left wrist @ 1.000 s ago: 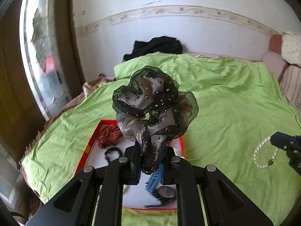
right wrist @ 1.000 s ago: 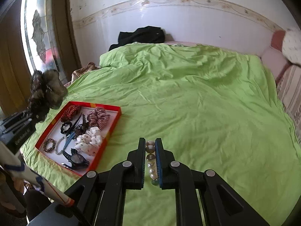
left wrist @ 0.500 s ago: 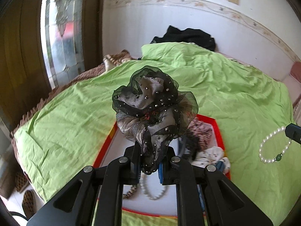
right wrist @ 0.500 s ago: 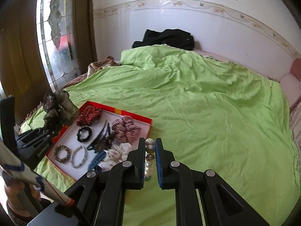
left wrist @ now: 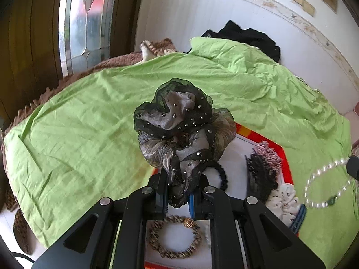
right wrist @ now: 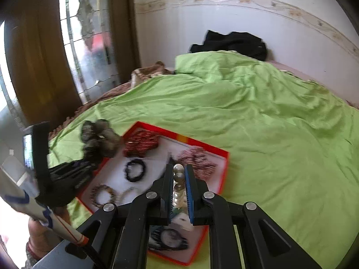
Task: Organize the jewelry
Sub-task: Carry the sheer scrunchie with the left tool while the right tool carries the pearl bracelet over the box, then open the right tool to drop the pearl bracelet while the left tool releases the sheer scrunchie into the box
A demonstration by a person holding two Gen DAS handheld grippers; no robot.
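I have left gripper [left wrist: 178,192] clamping scrunchie [left wrist: 181,130], right gripper [right wrist: 178,186] pinching pearl bracelet [right wrist: 178,183], both over red tray [right wrist: 203,146] for drop-off.

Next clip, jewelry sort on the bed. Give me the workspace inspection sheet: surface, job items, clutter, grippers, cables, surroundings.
Surface: wrinkled green bedspread over the bed.
Job's things: red-rimmed tray on the bedspread, holding a black hair tie, a brown beaded bracelet, a red scrunchie and more pieces.
Clutter: black garment at the bed's far end.
Grippers: left gripper shut on a black-and-grey studded scrunchie; right gripper shut on a pearl bracelet; both above the tray.
Cables: nothing seen.
Surroundings: white wall, patterned glass door.
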